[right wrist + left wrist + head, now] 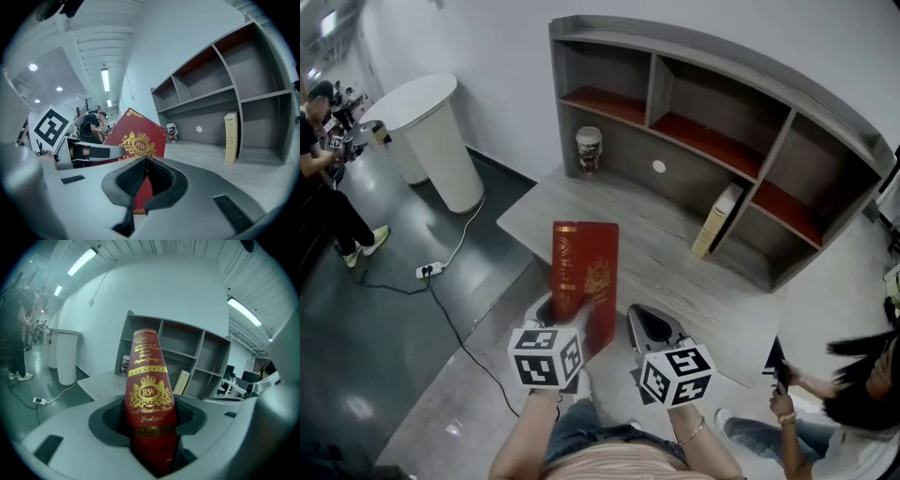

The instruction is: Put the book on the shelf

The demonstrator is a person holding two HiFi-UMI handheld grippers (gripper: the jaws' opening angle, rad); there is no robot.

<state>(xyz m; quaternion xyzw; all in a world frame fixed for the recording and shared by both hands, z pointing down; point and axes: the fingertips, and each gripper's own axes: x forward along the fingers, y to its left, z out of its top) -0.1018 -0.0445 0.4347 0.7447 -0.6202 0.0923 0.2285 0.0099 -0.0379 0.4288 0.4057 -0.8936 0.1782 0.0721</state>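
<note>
Here, a red book [584, 272] with gold crest lettering stands upright above the near edge of a grey table [675, 281]. The left gripper [555, 314] is clamped on its lower spine edge, one jaw on each cover. The right gripper [649, 326] sits just beside the book's right side, its jaws pressed together at the tips with nothing between them. At the back of the table stands a grey shelf [787, 141]. A cream book [716, 221] leans in its lower right bay, and a jar [589, 148] stands at lower left.
</note>
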